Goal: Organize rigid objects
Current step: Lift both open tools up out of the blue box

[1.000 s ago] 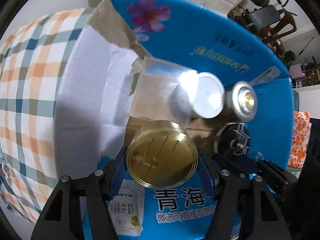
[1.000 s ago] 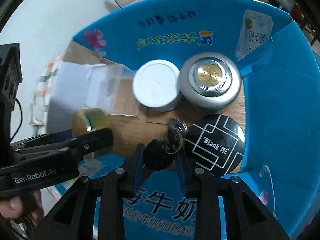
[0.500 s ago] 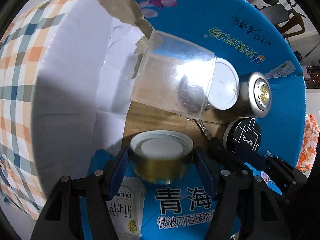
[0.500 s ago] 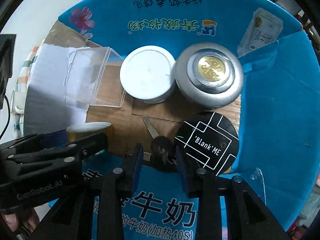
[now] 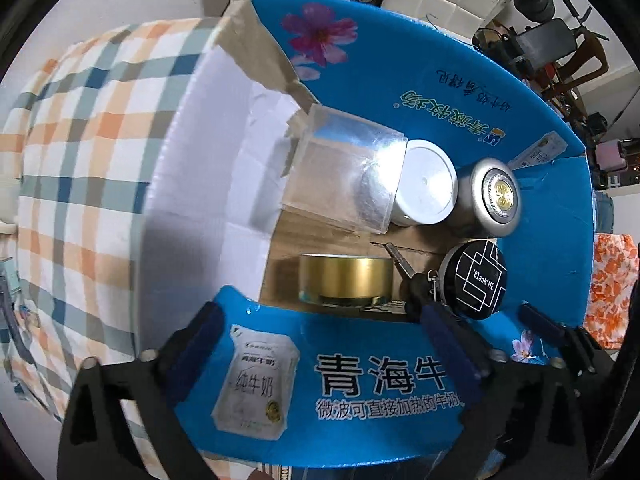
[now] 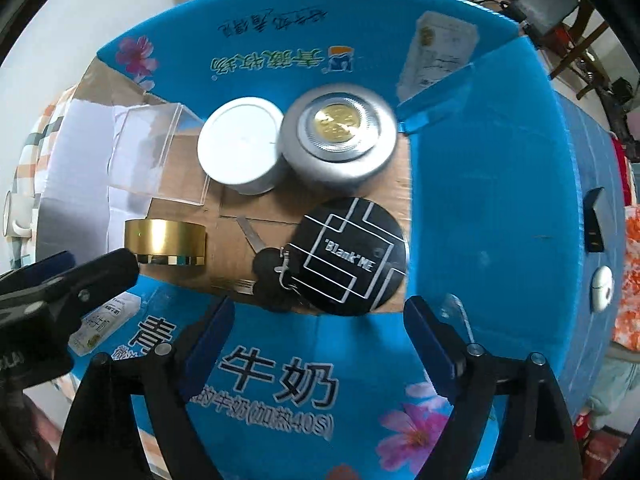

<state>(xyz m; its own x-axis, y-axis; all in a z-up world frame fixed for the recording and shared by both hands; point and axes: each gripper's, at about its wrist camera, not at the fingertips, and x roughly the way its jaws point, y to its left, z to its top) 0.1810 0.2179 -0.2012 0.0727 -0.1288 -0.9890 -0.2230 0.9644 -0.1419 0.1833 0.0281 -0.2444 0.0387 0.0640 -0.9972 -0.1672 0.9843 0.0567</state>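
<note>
Left wrist: checked cloth (image 5: 80, 168) beside blue carton (image 5: 420, 92). Gold tin (image 5: 346, 278), clamped a second ago, now on carton floor; left gripper (image 5: 320, 320) spread wide, empty.

Right wrist: keys (image 6: 272, 276) dropped beside black disc (image 6: 348, 256); right gripper (image 6: 316, 320) wide, empty. Both placements done.

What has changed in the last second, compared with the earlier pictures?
The left claw let go of the gold round tin, now on the floor of the blue cardboard box. The right claw released the black key bunch beside the black round compact. Both claws are open. The other containers stayed put.
</note>
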